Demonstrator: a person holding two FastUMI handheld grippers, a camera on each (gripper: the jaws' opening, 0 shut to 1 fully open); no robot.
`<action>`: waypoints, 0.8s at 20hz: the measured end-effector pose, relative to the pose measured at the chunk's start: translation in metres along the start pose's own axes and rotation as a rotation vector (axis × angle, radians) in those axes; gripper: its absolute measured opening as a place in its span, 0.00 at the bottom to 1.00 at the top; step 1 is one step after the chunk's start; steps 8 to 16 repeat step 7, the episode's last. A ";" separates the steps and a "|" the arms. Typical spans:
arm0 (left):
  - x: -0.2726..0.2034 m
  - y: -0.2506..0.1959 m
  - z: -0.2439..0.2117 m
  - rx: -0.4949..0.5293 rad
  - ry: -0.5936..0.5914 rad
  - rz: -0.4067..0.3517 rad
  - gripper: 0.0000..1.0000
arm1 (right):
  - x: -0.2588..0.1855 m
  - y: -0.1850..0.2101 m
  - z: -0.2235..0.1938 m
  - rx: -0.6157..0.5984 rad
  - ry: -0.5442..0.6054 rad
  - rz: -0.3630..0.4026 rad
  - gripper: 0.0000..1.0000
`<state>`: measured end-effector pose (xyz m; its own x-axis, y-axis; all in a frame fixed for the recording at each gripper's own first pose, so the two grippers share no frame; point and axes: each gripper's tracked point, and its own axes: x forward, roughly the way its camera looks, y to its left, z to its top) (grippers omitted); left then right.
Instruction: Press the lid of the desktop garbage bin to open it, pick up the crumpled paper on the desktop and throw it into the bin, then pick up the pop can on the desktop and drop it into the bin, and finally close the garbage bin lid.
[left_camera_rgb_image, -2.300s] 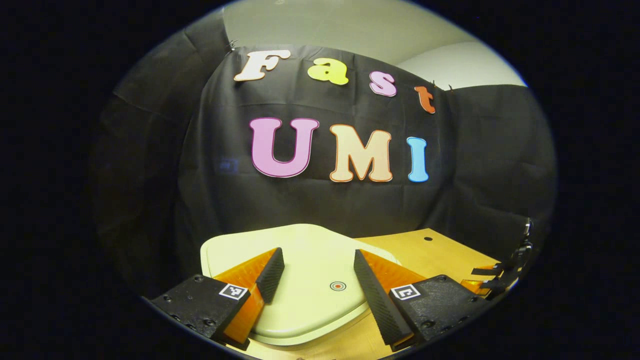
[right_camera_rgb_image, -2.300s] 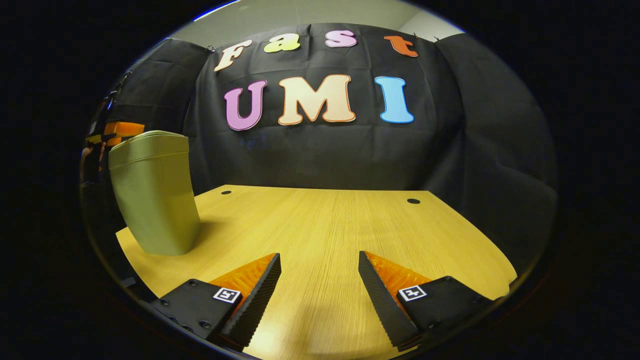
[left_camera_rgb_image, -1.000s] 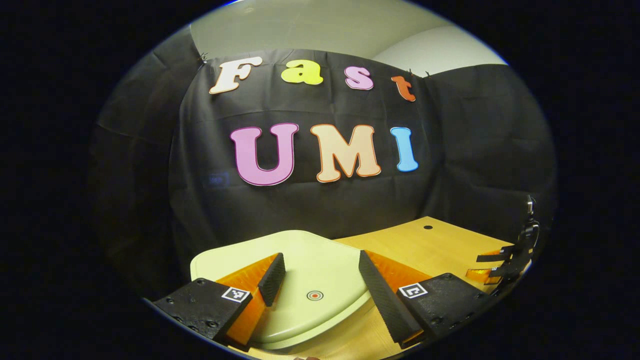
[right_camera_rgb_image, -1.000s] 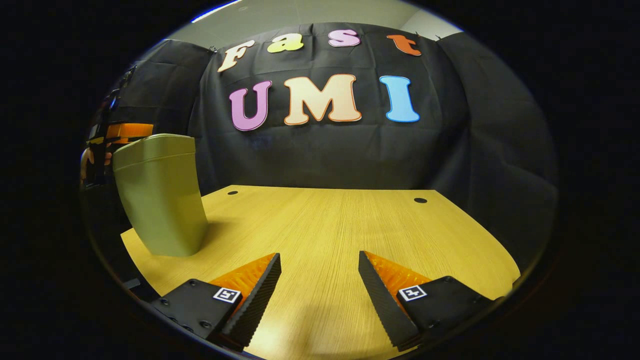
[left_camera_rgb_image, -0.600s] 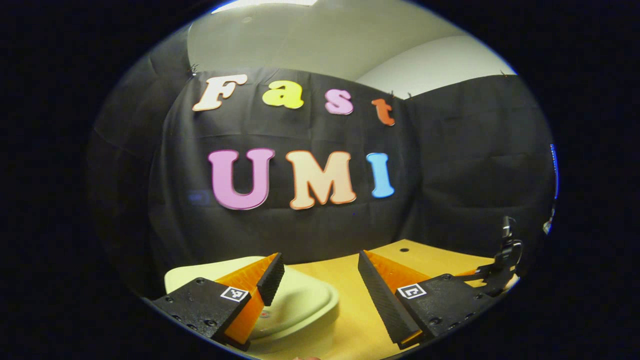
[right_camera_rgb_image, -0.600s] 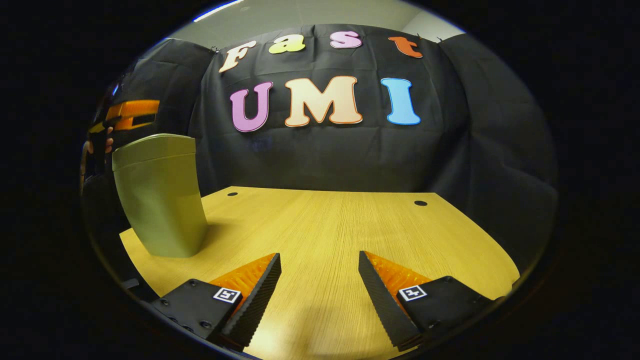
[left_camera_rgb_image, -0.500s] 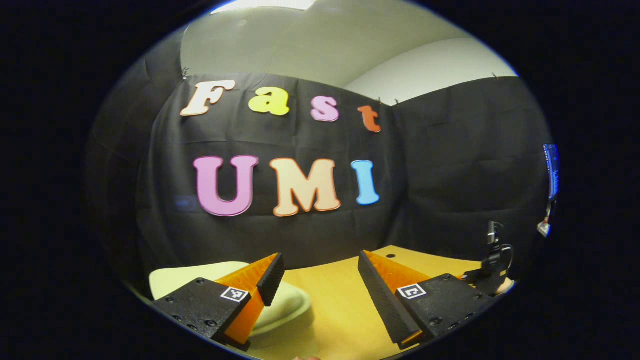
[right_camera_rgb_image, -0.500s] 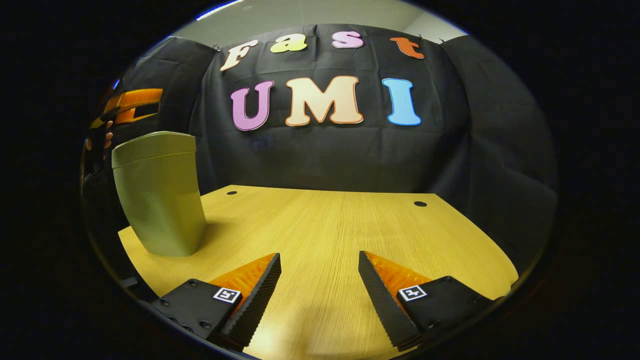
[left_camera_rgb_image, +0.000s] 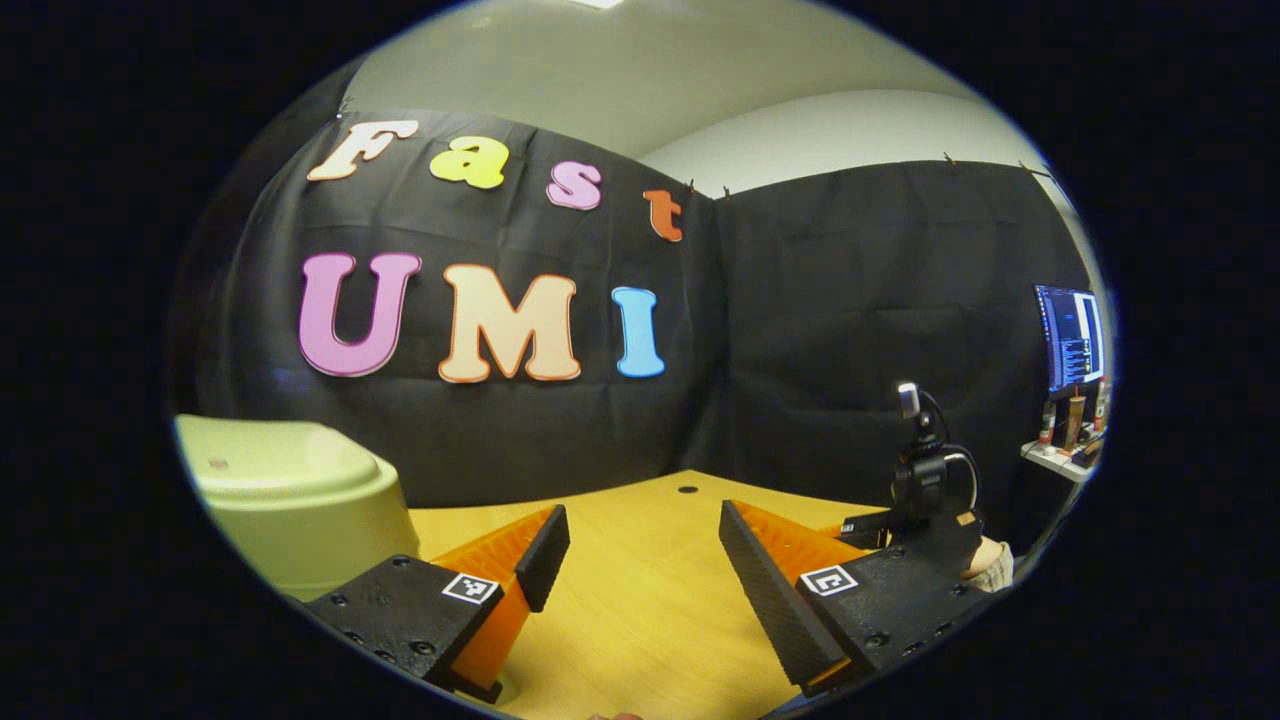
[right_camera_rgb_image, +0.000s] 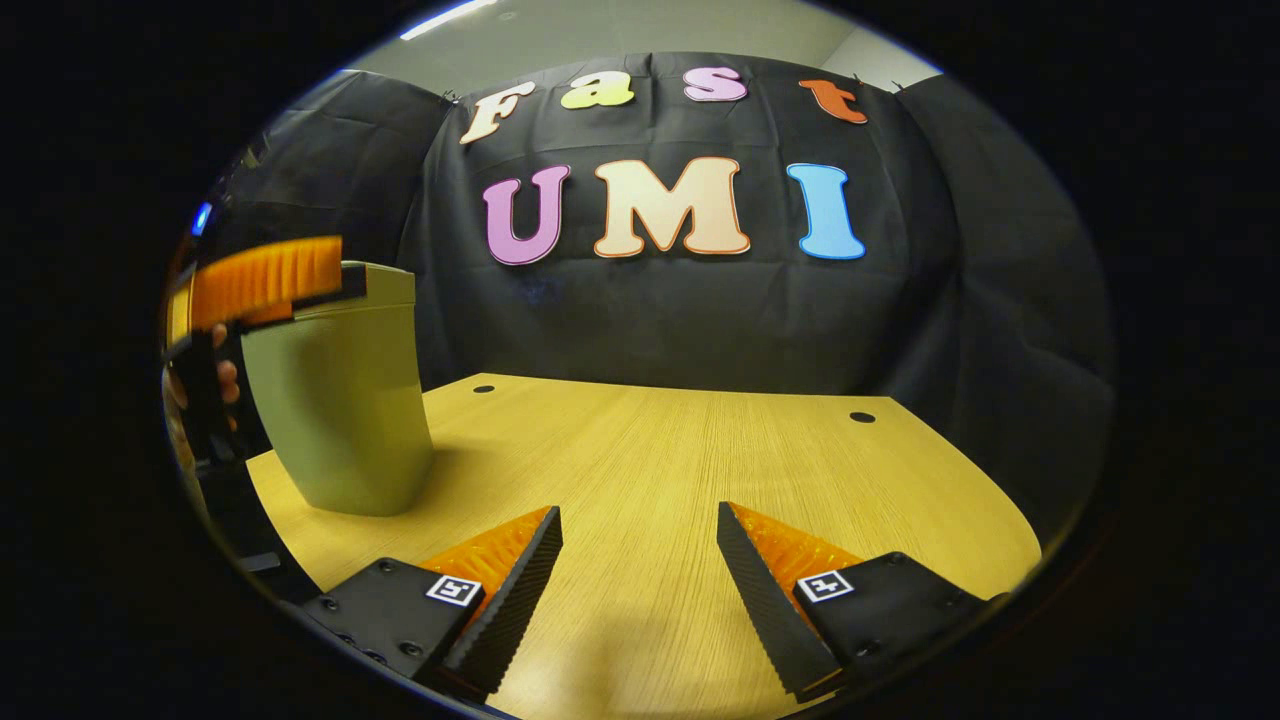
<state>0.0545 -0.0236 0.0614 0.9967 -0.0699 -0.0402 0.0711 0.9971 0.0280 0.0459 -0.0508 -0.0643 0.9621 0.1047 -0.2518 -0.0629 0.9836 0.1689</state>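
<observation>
The pale green bin (left_camera_rgb_image: 300, 500) stands at the left of the left gripper view, its lid down, with a small red dot on top. My left gripper (left_camera_rgb_image: 640, 545) is open with nothing between its fingers, above the wooden table and to the right of the bin. In the right gripper view the bin (right_camera_rgb_image: 350, 430) stands on the table's far left. The left gripper (right_camera_rgb_image: 335, 280) hangs beside the bin's top, held by a hand (right_camera_rgb_image: 225, 380). My right gripper (right_camera_rgb_image: 640, 545) is open over bare wood, holding nothing.
The wooden table (right_camera_rgb_image: 680, 450) has two small round holes near its back edge. Black cloth walls close the back and right. The right gripper (left_camera_rgb_image: 858, 524) and its holding hand (left_camera_rgb_image: 990, 565) sit at the table's right. A monitor (left_camera_rgb_image: 1070, 335) glows beyond.
My left gripper has left its place over the bin lid and swung right, so the bin slid to the left of its view. The right gripper barely moved.
</observation>
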 end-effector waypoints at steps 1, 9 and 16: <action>-0.001 0.003 -0.010 0.000 0.010 0.002 0.94 | 0.000 -0.001 0.002 -0.002 -0.002 -0.003 0.98; -0.007 0.006 -0.061 0.006 0.019 -0.016 0.94 | -0.002 -0.003 0.008 0.007 -0.024 -0.017 0.98; -0.007 0.006 -0.061 0.006 0.019 -0.016 0.94 | -0.002 -0.003 0.008 0.007 -0.024 -0.017 0.98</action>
